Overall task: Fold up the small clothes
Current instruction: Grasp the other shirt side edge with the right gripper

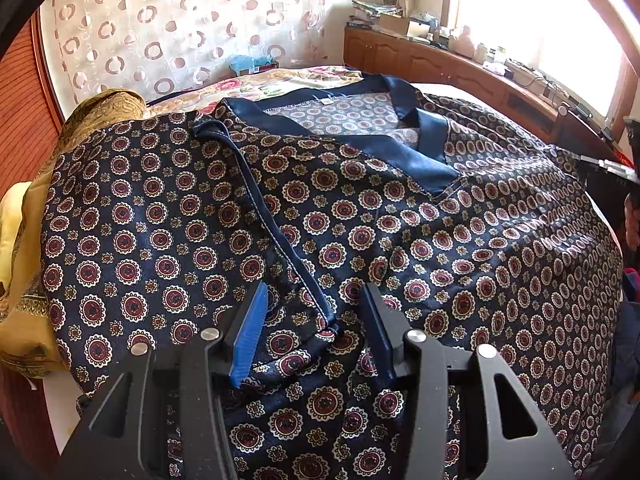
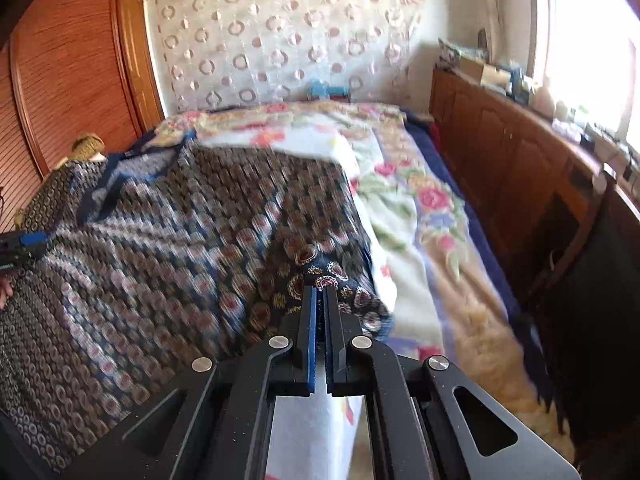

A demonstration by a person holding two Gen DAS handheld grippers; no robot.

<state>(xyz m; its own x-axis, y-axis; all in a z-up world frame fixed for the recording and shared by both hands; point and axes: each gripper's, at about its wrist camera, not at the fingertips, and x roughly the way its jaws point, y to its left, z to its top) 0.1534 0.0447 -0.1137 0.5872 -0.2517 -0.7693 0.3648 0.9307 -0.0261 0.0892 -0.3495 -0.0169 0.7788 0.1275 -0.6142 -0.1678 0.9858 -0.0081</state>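
Note:
A dark navy satin shirt (image 1: 360,216) with red-and-cream medallions and a plain blue collar (image 1: 404,152) lies spread on the bed, one sleeve folded across its front. My left gripper (image 1: 316,300) is open just above the shirt, its blue-padded fingers (image 1: 250,332) on either side of the sleeve's blue cuff edge (image 1: 320,304). My right gripper (image 2: 320,304) is shut on the shirt's edge (image 2: 328,276) and holds it raised over the bed; the shirt (image 2: 168,248) is motion-blurred there. The left gripper (image 2: 24,246) shows at the far left of the right wrist view.
A floral blanket (image 2: 420,208) covers the bed. A gold patterned cloth (image 1: 96,112) lies at the left. A wooden cabinet (image 2: 512,148) with clutter runs along the right under a bright window. A wooden wardrobe (image 2: 68,68) stands at the left, a patterned curtain (image 1: 180,28) behind.

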